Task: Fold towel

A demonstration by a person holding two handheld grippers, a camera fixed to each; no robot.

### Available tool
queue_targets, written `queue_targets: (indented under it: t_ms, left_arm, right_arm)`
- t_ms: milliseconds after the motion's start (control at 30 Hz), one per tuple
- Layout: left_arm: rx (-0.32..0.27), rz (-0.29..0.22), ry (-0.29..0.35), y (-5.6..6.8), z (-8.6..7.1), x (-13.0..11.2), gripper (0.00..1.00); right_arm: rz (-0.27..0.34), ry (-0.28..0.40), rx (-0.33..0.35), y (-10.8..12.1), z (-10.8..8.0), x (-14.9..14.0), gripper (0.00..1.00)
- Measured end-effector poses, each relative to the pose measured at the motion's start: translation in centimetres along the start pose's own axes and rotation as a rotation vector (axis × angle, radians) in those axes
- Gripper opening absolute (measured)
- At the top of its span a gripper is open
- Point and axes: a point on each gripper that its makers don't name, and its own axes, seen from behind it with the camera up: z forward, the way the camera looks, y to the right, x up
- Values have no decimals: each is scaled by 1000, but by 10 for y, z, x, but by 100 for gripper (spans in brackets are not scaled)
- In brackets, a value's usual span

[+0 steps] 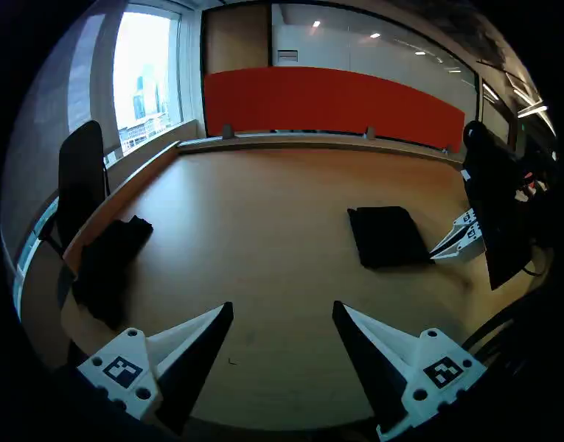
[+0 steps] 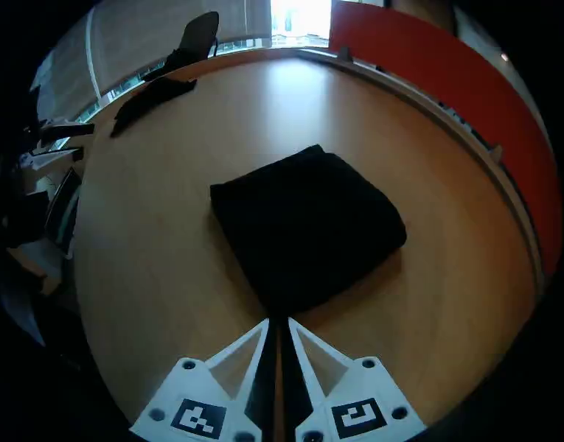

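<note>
Wooden table (image 1: 282, 199), red screen (image 1: 333, 99) along its far edge. Left gripper view: left hand-held gripper (image 1: 282, 308) spread wide over the near edge, folded black towel (image 1: 385, 234) toward the right edge. Right gripper view: right hand-held gripper (image 2: 279, 325) pressed together, tips at the towel.

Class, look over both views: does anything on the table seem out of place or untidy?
The folded towel lies neat and flat. The odd one is a second dark cloth, crumpled at the table's edge and hanging over it by the chair.
</note>
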Motion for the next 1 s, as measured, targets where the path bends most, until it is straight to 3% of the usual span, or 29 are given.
queue_targets:
  t_ms: [467,1000]
  left_arm:
    - [-6,2,6,0,-2,0,100]
    - [-24,16,40,2,-1,16,100]
  right_arm:
    - [-9,55,-39,12,-20,23,2]
    - [-68,205,-131,49,-67,108,2]
